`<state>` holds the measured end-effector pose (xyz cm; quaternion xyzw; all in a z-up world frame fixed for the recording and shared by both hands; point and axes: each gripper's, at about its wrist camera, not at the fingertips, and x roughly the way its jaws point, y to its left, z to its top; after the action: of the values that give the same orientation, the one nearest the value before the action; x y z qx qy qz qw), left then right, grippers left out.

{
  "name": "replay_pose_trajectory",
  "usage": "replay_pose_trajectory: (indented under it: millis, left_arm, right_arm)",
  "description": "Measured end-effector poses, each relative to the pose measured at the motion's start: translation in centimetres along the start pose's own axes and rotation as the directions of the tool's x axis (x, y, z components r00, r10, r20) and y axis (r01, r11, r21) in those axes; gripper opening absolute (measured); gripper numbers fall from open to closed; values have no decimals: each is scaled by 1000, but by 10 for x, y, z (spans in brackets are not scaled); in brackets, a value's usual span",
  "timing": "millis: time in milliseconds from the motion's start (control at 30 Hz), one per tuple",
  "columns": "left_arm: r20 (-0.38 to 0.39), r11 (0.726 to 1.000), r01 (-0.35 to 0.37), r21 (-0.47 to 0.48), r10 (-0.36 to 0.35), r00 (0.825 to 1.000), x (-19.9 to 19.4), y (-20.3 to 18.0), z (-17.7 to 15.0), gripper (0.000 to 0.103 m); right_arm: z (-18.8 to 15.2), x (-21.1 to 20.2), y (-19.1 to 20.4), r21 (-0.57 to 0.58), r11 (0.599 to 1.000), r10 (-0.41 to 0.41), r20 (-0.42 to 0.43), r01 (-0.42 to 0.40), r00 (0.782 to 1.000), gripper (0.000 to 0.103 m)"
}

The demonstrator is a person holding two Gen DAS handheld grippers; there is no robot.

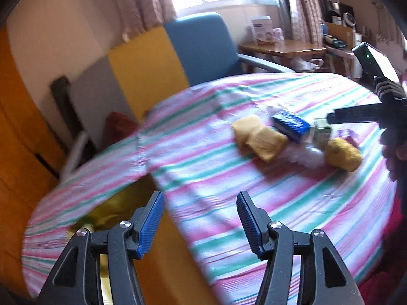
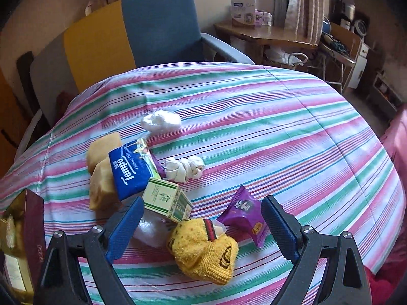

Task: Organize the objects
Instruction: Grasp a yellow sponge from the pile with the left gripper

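Several small items lie bunched on the striped cloth of the bench, listed from the left of the right wrist view. Box: dark red, at the frame's left edge, cut off; contents too dim to name. Two tan pads: overlapped by the blue tissue pack. White wad: apart, farther back. Green-and-cream carton: touching the tissue pack's near corner. White knotted cloth: just beside the pack. Clear plastic: half hidden behind the left pad of the tongs. Yellow sock: nearest, between the pads but untouched. Purple sachet: beside the sock.

Right tongs: spread wide, holding nothing. Left tongs: partly open, empty, over the cloth's near-left edge; that view is motion-blurred.
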<state>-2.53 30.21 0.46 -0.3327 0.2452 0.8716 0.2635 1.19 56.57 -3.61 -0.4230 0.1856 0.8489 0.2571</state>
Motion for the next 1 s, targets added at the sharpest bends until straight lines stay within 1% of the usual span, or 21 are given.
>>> replay_pose_trajectory:
  millis: [67,167,233,333,433,467,500,567,600,633,667,700,733,767,800,833,867,900,933,967,1000]
  left_arm:
    - [-40,996,85,-34,-87,995,14,-5,6,60]
    - [-98,978,178,-112,-189,977,37,-9,16,60]
    - [-112,958,235,-165,-255,960,51,-12,26,60]
    - [-100,931,293,-218,-320,942,65,-17,40,60]
    - [-107,921,297,-253,-332,937,85,-22,53,60]
    - [-118,910,310,-274,-352,929,94,-23,56,60]
    - [-136,894,328,-304,-381,914,104,-24,59,60]
    - [-162,848,355,-393,-444,881,125,-24,63,60]
    - [-167,828,360,-429,-465,870,135,-24,65,60]
    - [-168,814,359,-456,-475,864,143,-23,66,63]
    - [-163,789,361,-497,-494,854,152,-22,67,68]
    - [-156,766,368,-527,-513,844,159,-22,68,78]
    - [-151,741,364,-564,-526,837,168,-22,70,81]
    - [-149,730,357,-582,-528,836,174,-23,71,81]
    - [-146,721,355,-595,-532,834,180,-24,73,81]
    - [-151,719,352,-599,-533,832,187,-27,74,81]
    - [-167,726,340,-598,-528,832,194,-31,74,81]
    - [-178,726,333,-602,-529,830,201,-34,72,76]
    - [-190,721,333,-607,-539,820,207,-37,70,65]
    - [-189,729,335,-597,-534,824,208,-39,68,63]
    - [-169,728,353,-587,-537,827,204,-39,68,57]
  right_arm:
    - [1,0,-7,38,999,5,-3,-5,1000,94]
    - [2,1,-17,90,996,19,-14,-18,1000,94]
    - [2,2,-23,122,992,33,-21,-31,999,94]
    - [3,3,-29,156,987,38,-22,-34,999,94]
    - [4,2,-36,191,980,55,-19,-50,998,94]
    - [4,2,-37,202,978,62,-18,-57,998,94]
    - [4,2,-38,211,975,68,-20,-62,997,94]
    - [4,2,-40,221,973,76,-19,-70,997,94]
    - [4,2,-40,223,972,78,-17,-73,997,94]
    - [4,2,-39,222,972,80,-16,-75,997,94]
    - [4,2,-39,222,972,87,-15,-82,996,94]
    - [4,1,-38,221,971,91,-13,-86,996,94]
    - [4,1,-38,220,971,93,-10,-88,996,94]
    - [3,1,-37,218,972,90,-10,-86,996,94]
    - [3,2,-37,218,972,90,-12,-85,996,94]
    - [3,2,-38,220,972,92,-13,-87,996,94]
    - [3,3,-38,224,970,95,-13,-90,995,94]
    - [4,4,-39,225,970,95,-13,-89,995,94]
    - [4,4,-39,226,970,92,-13,-87,996,94]
    - [4,5,-40,227,970,91,-12,-86,996,94]
    - [5,5,-40,227,970,94,-9,-90,995,94]
